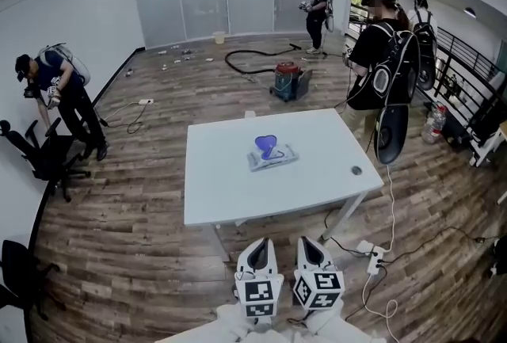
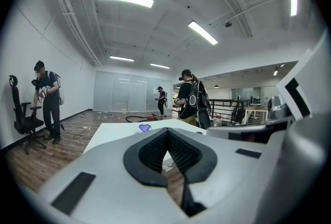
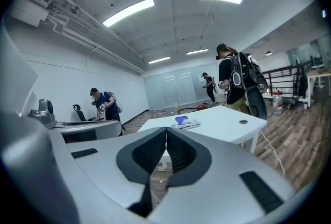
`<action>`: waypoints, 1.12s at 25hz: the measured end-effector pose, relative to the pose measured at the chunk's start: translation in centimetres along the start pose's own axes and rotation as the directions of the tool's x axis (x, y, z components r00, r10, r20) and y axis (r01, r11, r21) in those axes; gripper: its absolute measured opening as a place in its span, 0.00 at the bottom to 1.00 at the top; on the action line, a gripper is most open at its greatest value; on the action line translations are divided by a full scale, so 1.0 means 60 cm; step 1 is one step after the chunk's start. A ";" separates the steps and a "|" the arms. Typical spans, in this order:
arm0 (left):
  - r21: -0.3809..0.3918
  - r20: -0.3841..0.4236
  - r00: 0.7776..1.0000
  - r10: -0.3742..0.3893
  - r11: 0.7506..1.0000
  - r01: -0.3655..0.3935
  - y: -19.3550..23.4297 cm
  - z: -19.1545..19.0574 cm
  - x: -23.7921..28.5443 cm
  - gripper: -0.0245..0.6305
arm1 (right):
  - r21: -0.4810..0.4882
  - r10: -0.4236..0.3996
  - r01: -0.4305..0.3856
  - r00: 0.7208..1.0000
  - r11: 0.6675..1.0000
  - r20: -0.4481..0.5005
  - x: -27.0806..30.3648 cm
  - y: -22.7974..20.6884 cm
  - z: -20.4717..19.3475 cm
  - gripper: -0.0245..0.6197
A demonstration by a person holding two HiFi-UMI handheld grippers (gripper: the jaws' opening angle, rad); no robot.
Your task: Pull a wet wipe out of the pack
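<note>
A wet wipe pack [image 1: 272,156] lies near the middle of the white table [image 1: 222,191], its blue lid [image 1: 266,146] flipped up. The right gripper view shows the pack [image 3: 187,124] far ahead, and the left gripper view shows only the blue lid [image 2: 144,127]. Both grippers hang side by side in front of the table's near edge, well short of the pack. My left gripper [image 1: 257,247] is shut with nothing in it [image 2: 166,132]. My right gripper [image 1: 311,245] is also shut and empty [image 3: 166,131].
A person with a backpack [image 1: 383,64] stands at the table's far right corner. Another person [image 1: 59,92] bends over an office chair [image 1: 43,155] at left, a third [image 1: 317,10] stands far back. A red vacuum [image 1: 288,80] and hose lie beyond the table. A power strip [image 1: 370,253] and cables lie right.
</note>
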State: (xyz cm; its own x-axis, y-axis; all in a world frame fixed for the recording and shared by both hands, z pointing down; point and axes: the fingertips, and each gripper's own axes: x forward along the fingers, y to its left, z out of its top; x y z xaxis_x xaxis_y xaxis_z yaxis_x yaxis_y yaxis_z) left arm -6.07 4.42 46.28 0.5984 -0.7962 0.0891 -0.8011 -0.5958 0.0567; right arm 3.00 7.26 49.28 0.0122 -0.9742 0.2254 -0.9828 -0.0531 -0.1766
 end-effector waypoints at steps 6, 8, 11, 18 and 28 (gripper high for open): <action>-0.009 -0.009 1.000 -0.013 1.000 0.013 0.012 -0.001 0.034 0.04 | -0.001 -0.007 0.007 1.000 1.000 -0.023 0.036 -0.009 -0.002 0.05; -0.013 -0.014 1.000 -0.013 1.000 0.013 0.017 -0.002 0.042 0.04 | -0.001 -0.003 0.003 1.000 1.000 -0.024 0.047 -0.007 0.000 0.05; -0.016 -0.015 1.000 -0.013 1.000 0.013 0.021 -0.003 0.051 0.04 | 0.002 -0.004 0.004 1.000 1.000 -0.025 0.055 -0.008 0.002 0.05; -0.018 -0.011 1.000 -0.015 1.000 0.015 0.024 -0.001 0.067 0.04 | 0.002 -0.020 0.020 0.999 1.000 -0.033 0.067 -0.021 0.001 0.05; -0.019 -0.017 0.999 -0.031 0.999 0.031 0.012 -0.009 0.083 0.04 | 0.012 -0.026 0.026 0.999 1.000 -0.034 0.074 -0.038 0.000 0.05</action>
State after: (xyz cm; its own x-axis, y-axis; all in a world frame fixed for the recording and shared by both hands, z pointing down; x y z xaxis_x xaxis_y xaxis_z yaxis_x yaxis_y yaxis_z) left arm -3.67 0.04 47.28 0.6227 -0.7755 0.1043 -0.7825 -0.6177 0.0786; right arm 5.31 3.06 50.71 0.0313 -0.9643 0.2628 -0.9799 -0.0815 -0.1823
